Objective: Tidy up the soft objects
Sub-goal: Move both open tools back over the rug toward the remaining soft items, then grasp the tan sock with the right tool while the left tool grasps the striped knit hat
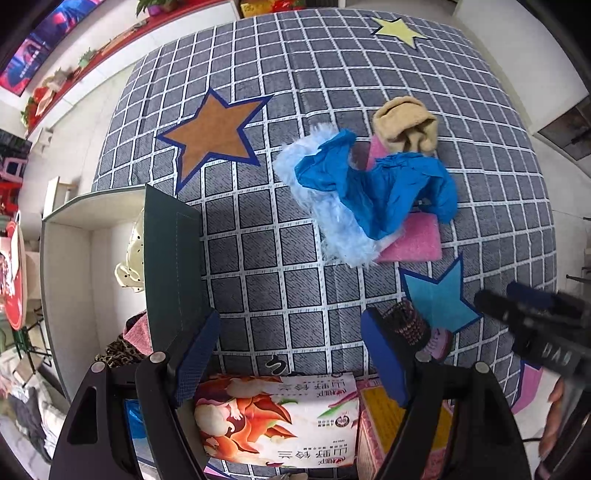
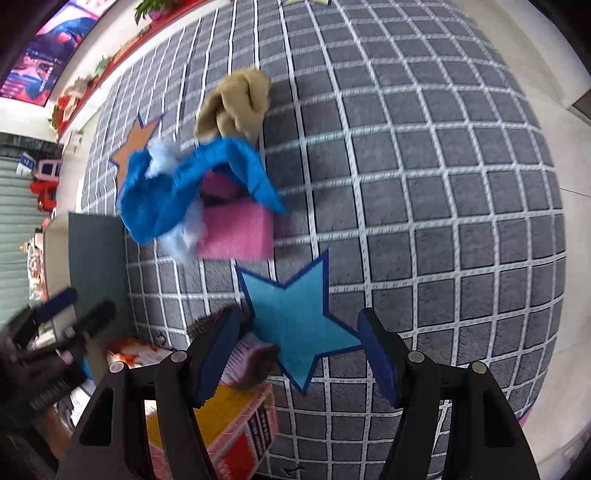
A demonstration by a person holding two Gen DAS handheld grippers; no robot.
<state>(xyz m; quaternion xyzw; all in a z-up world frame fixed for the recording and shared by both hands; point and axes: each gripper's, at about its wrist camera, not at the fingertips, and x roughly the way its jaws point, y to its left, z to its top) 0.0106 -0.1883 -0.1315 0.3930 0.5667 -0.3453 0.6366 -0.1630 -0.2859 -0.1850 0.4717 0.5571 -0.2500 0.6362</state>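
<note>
Left wrist: crumpled blue garment (image 1: 388, 188) draped over pink foam block (image 1: 413, 243).

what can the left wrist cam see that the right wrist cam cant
Only the left wrist view shows the yellow star patch, the spotted cream cloth in the white bin, and the whole printed snack bag. Only the right wrist view shows the box's red side. Both show the blue crinkled garment, tan fleece, pink foam block and both open grippers.
</note>
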